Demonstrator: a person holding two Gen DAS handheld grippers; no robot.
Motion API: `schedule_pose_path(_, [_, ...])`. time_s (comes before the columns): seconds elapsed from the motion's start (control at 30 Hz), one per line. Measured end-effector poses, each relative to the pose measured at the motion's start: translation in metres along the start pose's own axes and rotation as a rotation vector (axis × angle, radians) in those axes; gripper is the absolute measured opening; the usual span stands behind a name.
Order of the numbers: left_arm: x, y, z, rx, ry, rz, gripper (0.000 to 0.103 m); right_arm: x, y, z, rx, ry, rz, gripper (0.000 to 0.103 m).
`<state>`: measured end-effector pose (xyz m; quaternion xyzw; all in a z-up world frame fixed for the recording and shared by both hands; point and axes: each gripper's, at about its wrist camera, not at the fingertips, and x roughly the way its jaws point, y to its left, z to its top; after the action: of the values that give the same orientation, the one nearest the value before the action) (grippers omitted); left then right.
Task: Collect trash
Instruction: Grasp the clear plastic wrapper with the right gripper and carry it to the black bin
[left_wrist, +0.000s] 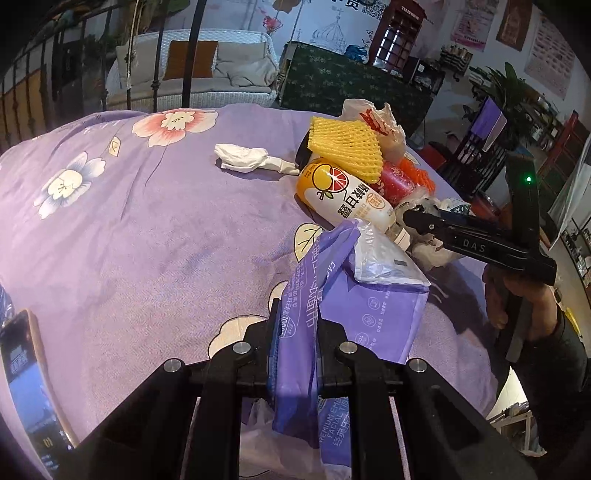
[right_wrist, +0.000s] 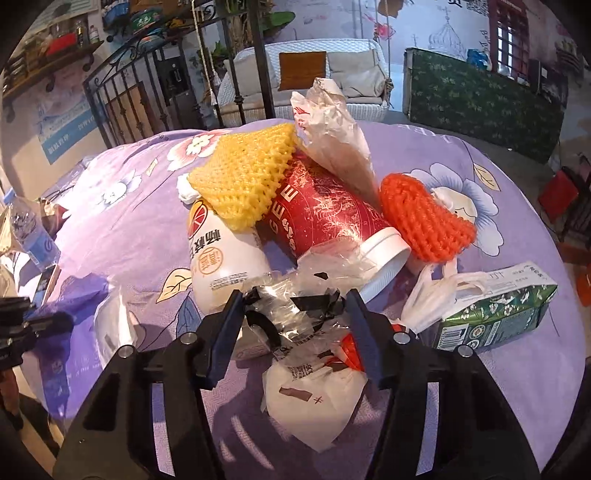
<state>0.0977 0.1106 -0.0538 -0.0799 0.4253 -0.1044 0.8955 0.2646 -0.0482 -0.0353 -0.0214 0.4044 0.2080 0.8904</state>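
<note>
Your left tongs (left_wrist: 295, 328) are clenching a purple tissue pack wrapper (left_wrist: 332, 295), its plastic bunching up between the two pads and trailing down past them. The wrapper is hanging just above the purple flowered cloth (left_wrist: 147, 240) that is covering the worktop, right beside the heap of trash.

Your right tongs (right_wrist: 295, 306) are standing about half apart, and a crumpled clear plastic wrapper (right_wrist: 295, 314) with black print is lying between them. Both fingers are sitting right at its edges, but you cannot tell whether they are pressing on it. Just below it a white paper packet (right_wrist: 310, 398) is lying on the cloth.

The rest of the trash is piling up beyond the right tongs: a white drink bottle (right_wrist: 221, 262) with an orange fruit label is lying on its side, a red paper cup (right_wrist: 325, 218) is lying beside it with its white rim toward you, and a yellow foam net (right_wrist: 243, 177) is resting across both. A crumpled white bag (right_wrist: 332, 129) is sticking up behind the cup, an orange foam net (right_wrist: 424, 218) is sitting to the right of it, and a green carton (right_wrist: 495, 314) is lying near the cloth's right edge with a thin white bag (right_wrist: 436, 295) touching it. In the left wrist view a crumpled white tissue (left_wrist: 247, 157) is lying apart, left of the heap.
</note>
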Motion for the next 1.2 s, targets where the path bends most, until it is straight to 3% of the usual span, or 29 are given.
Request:
schedule_pose_path(0.17, [-0.002, -0.007, -0.004, -0.017, -0.016, -0.018, 0.014, -0.013, 0.004, -0.003, 0.006, -0.036, 0.013, 0.049])
schedule_pose_path(0.37, [-0.006, -0.021, -0.004, -0.018, -0.046, -0.041, 0.014, -0.036, 0.008, -0.012, 0.028, -0.073, 0.011, 0.048])
schedule_pose_path(0.73, [0.0, -0.08, 0.002, 0.097, -0.064, -0.125, 0.014, -0.109, -0.013, -0.04, 0.085, -0.187, -0.045, 0.048])
schedule_pose_path(0.97, [0.013, -0.126, 0.009, 0.165, -0.067, -0.21, 0.014, -0.16, -0.068, -0.075, 0.222, -0.246, -0.158, 0.048])
schedule_pose_path(1.2, [0.023, -0.177, 0.016, 0.247, -0.081, -0.309, 0.014, -0.198, -0.137, -0.122, 0.355, -0.226, -0.358, 0.048])
